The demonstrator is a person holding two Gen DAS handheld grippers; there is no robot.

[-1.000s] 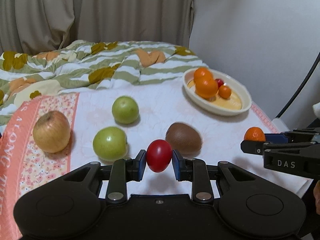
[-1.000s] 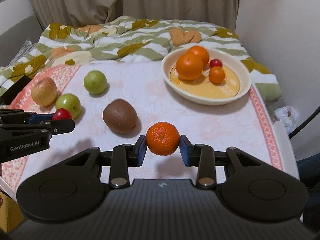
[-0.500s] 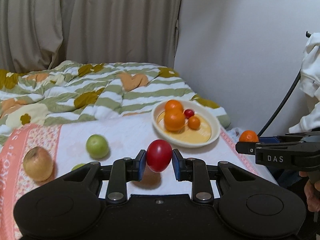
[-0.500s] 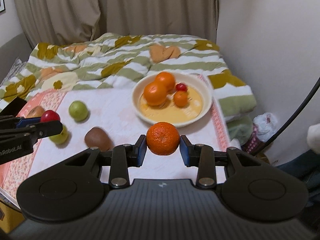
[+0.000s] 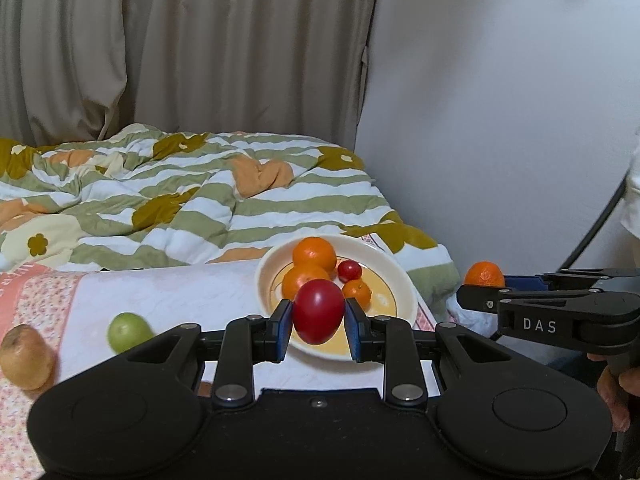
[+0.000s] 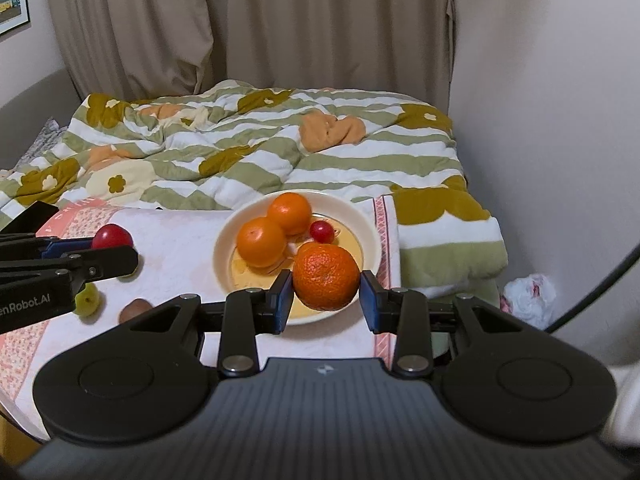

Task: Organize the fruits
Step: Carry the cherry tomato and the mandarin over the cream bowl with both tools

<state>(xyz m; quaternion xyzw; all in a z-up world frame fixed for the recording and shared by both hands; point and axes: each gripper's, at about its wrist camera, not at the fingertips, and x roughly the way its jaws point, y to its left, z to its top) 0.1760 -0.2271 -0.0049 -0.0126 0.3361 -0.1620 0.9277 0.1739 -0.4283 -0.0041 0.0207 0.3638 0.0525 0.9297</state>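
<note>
Left wrist view: left gripper (image 5: 319, 318) is clamped on a red fruit (image 5: 319, 311), held in the air in front of the bowl (image 5: 400, 280). Green fruit (image 5: 127, 332) lies on the cloth (image 5: 180, 292).

Right wrist view: right gripper (image 6: 326, 278) is clamped on a mandarin (image 6: 326, 277), held aloft before the bowl (image 6: 224, 248), which holds two oranges (image 6: 260, 242).

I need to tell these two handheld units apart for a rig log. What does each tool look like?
Both are matte black with two round discs on the body, silver pivot bolts and blue finger pads. The left tool reads "GenRobot.AI" on its side; the right tool reads "DAS", has a ribbed top and a small logo. A black cable and a white sleeve show.
</note>
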